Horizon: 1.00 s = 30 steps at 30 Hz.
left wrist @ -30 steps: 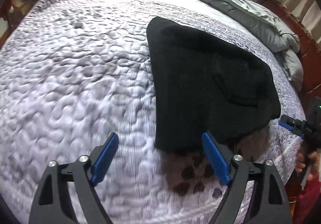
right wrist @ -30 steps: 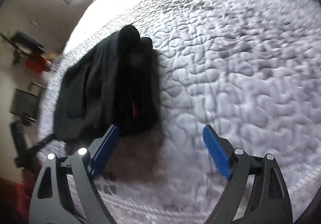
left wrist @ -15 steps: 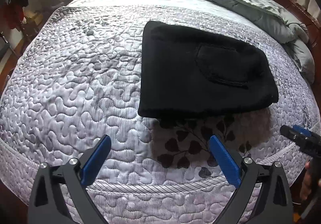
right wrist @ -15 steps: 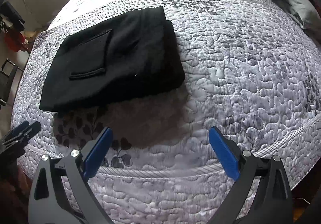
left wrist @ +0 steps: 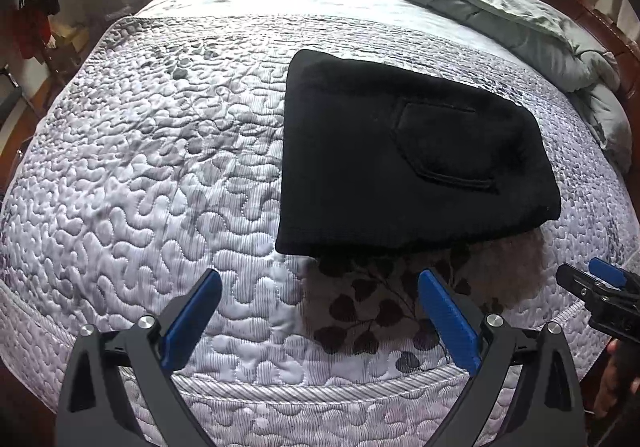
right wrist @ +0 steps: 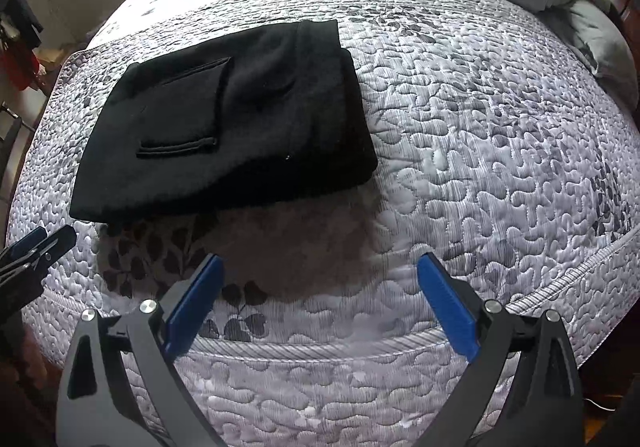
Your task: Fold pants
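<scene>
The black pants (left wrist: 400, 155) lie folded into a compact flat bundle on the quilted bed, back pocket facing up; they also show in the right wrist view (right wrist: 232, 119). My left gripper (left wrist: 320, 281) is open and empty, held above the bed's near edge, short of the pants. My right gripper (right wrist: 320, 265) is open and empty, also back from the pants near the bed's edge. The right gripper's tip shows at the right in the left wrist view (left wrist: 592, 283). The left gripper's tip shows at the left in the right wrist view (right wrist: 40, 247).
The white-grey quilted bedspread (left wrist: 140, 167) covers the bed, with a corded edge (right wrist: 320, 347) nearest me. A crumpled grey-green duvet (left wrist: 500, 11) lies along the far side by a wooden headboard (left wrist: 600, 27). Clutter stands on the floor at the left (left wrist: 36, 27).
Both grippers have pulled back from the pants toward the bed's near edge and stay open. The folded pants lie still on the bed.
</scene>
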Tool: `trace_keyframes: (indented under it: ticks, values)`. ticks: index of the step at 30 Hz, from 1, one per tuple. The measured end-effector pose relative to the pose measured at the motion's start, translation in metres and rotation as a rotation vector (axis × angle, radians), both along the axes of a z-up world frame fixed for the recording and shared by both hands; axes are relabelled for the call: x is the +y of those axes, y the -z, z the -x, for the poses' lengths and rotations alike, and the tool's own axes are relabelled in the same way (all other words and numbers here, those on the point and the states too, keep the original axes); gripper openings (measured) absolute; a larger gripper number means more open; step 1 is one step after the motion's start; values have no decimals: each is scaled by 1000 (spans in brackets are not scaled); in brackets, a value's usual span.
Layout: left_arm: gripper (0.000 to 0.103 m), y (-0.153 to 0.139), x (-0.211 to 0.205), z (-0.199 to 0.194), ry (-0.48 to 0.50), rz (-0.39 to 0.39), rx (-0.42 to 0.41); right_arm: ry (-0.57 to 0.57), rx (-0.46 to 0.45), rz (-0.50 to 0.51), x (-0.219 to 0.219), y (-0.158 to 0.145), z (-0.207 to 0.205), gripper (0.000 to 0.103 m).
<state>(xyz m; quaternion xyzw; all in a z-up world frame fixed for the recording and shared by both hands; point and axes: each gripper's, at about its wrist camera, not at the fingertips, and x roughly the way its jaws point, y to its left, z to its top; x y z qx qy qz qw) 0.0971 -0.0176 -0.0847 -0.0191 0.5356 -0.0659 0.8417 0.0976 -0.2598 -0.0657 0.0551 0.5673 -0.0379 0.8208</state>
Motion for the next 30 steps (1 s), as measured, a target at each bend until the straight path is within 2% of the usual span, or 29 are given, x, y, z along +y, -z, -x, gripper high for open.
trace_keyframes:
  ticks: [13, 30]
  values:
    - [99, 0, -13, 1, 37, -43, -13, 15, 2, -21, 2, 1, -5, 97]
    - [99, 0, -11, -2, 47, -31, -21, 10, 18, -22, 4, 9, -13, 97]
